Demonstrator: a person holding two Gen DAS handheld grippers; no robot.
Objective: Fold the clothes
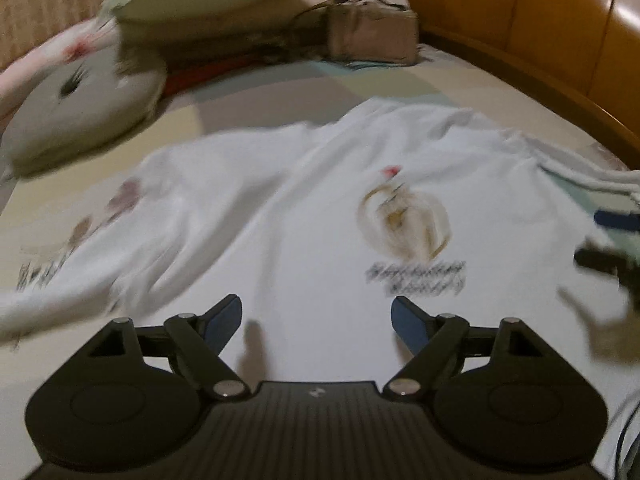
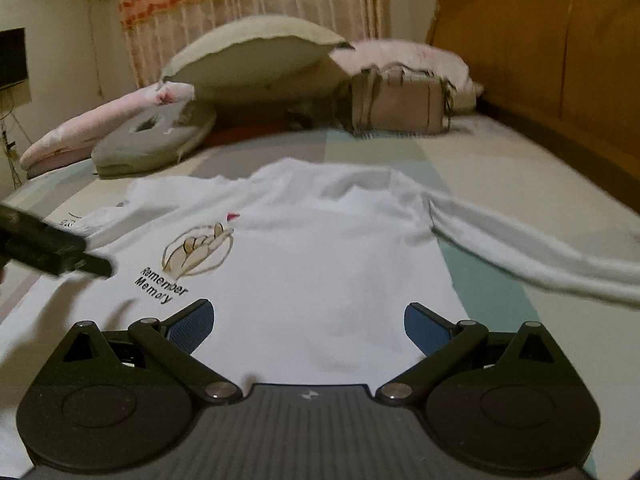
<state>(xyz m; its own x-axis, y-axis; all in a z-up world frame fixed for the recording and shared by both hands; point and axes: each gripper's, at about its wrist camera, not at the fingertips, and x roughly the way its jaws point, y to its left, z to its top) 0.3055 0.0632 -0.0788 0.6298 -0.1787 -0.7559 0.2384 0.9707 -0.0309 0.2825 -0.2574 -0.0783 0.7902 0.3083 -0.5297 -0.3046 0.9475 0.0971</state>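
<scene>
White long-sleeve shirt (image 2: 320, 248) lies flat, front up, on the bed (image 2: 500, 152), collar end away from both cams, hem nearest. Chest print w/ a drawn figure and the words "Remember Memory" (image 2: 162, 286) sits on the left side in the right wrist view. One sleeve (image 2: 540, 248) stretches out to the right over the bed's pale green/beige patchwork cover; the other sleeve (image 1: 60, 264) is toward the left in the left wrist view, lying w/ some wrinkles and partly blurred.

Left tool (image 1: 316, 320): jaws wide apart, blue pads facing each other, nothing between them; it hangs over the lower middle of the shirt, pads not on the cloth as far as can be seen. Left view is smeared.

Right tool (image 2: 309, 328): jaws also spread wide, empty, above the hem area of the shirt. Part of the right tool shows at the right edge of the left view; the left tool's dark finger shows at the left edge of the right view, near the print.

At the far end of the bed: a cream pillow (image 2: 256, 56), a grey round cushion (image 2: 156, 140), a pink folded blanket (image 2: 92, 124), a beige bag (image 2: 400, 104). Wooden headboard (image 2: 540, 40) on the right, striped curtain (image 2: 248, 0) behind.
</scene>
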